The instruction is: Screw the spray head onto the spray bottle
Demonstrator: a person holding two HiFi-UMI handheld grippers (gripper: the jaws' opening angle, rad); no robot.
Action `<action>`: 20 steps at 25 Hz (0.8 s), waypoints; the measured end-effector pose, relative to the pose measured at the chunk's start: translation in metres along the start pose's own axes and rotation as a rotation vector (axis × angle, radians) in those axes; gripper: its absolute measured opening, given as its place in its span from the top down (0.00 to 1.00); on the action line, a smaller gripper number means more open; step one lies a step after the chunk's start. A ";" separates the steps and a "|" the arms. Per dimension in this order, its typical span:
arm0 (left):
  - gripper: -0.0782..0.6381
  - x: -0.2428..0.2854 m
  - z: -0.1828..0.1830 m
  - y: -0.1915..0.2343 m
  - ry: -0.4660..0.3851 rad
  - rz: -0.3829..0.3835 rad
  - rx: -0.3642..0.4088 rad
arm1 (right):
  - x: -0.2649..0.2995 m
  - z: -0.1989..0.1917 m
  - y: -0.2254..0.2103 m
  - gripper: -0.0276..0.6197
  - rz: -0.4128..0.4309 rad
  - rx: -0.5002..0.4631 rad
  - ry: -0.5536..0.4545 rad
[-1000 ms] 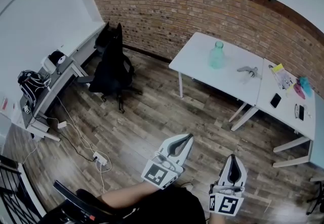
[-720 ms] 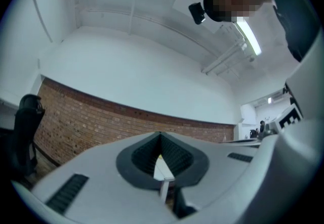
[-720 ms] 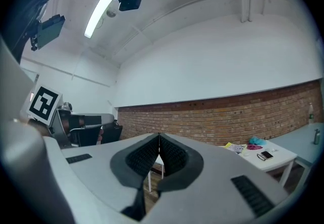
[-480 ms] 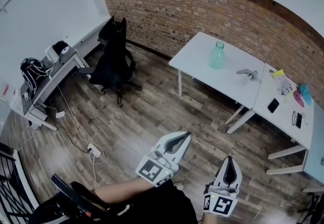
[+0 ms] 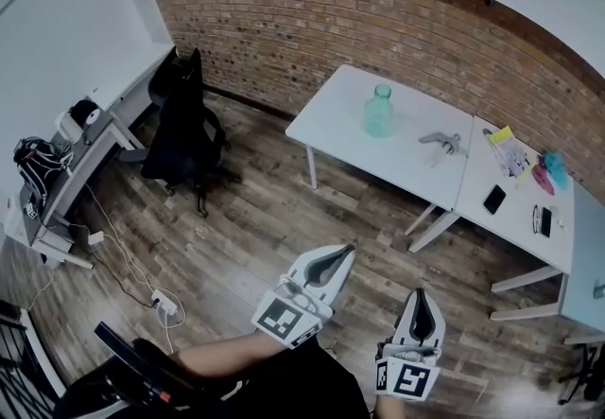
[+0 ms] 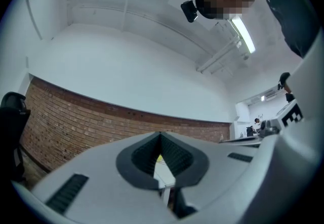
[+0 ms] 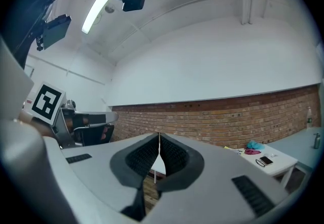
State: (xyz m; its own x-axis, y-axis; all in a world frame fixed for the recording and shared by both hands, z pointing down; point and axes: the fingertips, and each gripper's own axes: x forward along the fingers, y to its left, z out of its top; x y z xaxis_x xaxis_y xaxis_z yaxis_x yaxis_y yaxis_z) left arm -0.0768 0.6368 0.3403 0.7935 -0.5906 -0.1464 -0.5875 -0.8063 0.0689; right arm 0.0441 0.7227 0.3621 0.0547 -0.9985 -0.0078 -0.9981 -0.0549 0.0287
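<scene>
Spray bottle upright; spray head apparently flat, nearby.

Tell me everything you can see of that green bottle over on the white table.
The bottle is pale green and looks like see-through plastic, with a wide rounded body that narrows to a short neck. It stands upright on the white table, toward the side nearest the brick wall. Nothing sits on its neck: the grey spray head lies apart from it, further right on the same tabletop. Only the table touches it. From this far away, whether it holds any liquid cannot be told.
</scene>
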 end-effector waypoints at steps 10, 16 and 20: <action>0.90 0.062 -0.008 0.071 0.016 -0.011 -0.024 | 0.100 0.001 -0.007 0.95 -0.036 -0.007 0.029; 0.90 0.093 -0.012 0.114 0.040 -0.046 -0.093 | 0.154 0.001 -0.001 0.95 -0.068 -0.024 0.058; 0.90 0.111 -0.011 0.140 0.034 -0.072 -0.096 | 0.183 -0.001 0.000 0.95 -0.098 -0.024 0.070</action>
State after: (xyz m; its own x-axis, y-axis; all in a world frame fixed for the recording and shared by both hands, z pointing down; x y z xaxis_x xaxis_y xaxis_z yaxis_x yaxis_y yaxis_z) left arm -0.0686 0.4580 0.3448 0.8391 -0.5304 -0.1210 -0.5120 -0.8451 0.1536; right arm 0.0538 0.5398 0.3621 0.1544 -0.9863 0.0576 -0.9870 -0.1513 0.0547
